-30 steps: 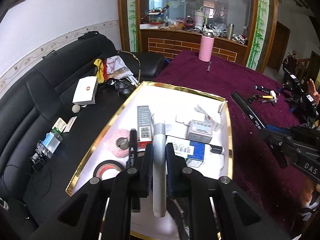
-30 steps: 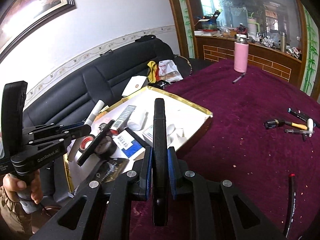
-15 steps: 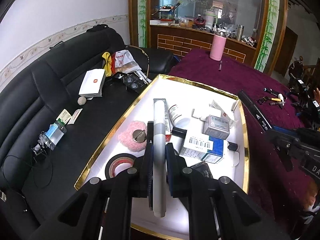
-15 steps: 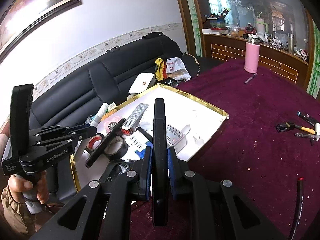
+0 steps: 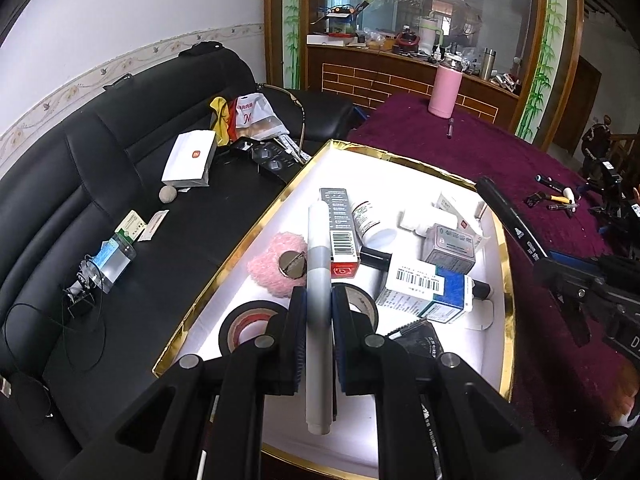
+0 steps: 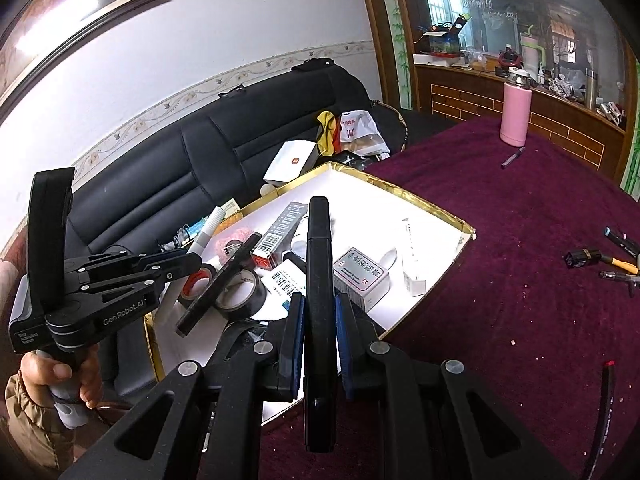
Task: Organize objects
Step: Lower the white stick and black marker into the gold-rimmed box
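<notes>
1. We see the left claw clamped on a grey-and-white marker, which lies lengthwise between the blue pads and juts out over the tray.
2. We see the right claw clamped on a black marker, likewise lengthwise, its far end over the tray's near side.
3. The gold-rimmed white tray sits on the maroon tabletop, beside a black sofa.
4. In the tray we note a pink puff, two rolls of black tape, a red-ended barcode box, a blue-and-white box and a grey box.
5. Well apart on the tabletop stands a pink bottle, with a pen just beside it.
6. A hand grips the left claw's handle.
</notes>
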Tool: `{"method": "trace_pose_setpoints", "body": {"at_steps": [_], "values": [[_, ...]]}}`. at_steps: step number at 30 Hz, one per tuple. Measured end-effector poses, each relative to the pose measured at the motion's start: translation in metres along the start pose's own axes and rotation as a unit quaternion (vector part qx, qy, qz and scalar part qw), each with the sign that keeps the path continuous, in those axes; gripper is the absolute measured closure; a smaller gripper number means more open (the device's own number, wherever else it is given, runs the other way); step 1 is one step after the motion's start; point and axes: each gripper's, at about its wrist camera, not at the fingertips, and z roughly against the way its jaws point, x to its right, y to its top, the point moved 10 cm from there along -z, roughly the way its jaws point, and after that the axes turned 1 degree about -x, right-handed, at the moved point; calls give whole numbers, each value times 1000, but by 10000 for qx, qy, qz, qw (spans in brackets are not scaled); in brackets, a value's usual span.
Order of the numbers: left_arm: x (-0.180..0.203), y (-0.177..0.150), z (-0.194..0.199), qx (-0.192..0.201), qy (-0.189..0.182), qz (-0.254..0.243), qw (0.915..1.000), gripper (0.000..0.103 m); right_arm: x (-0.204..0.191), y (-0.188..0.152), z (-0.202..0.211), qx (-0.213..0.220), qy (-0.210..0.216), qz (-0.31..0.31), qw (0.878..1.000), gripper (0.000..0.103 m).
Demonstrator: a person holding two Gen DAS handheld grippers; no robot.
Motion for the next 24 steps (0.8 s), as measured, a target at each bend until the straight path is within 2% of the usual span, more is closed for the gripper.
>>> {"method": "trace_pose_setpoints", "body": {"at_steps": [24], "values": [[-25,-8,-17,-145,61,222,9996,91,-18,5,-25,-187,99,113,9997,87]]}}
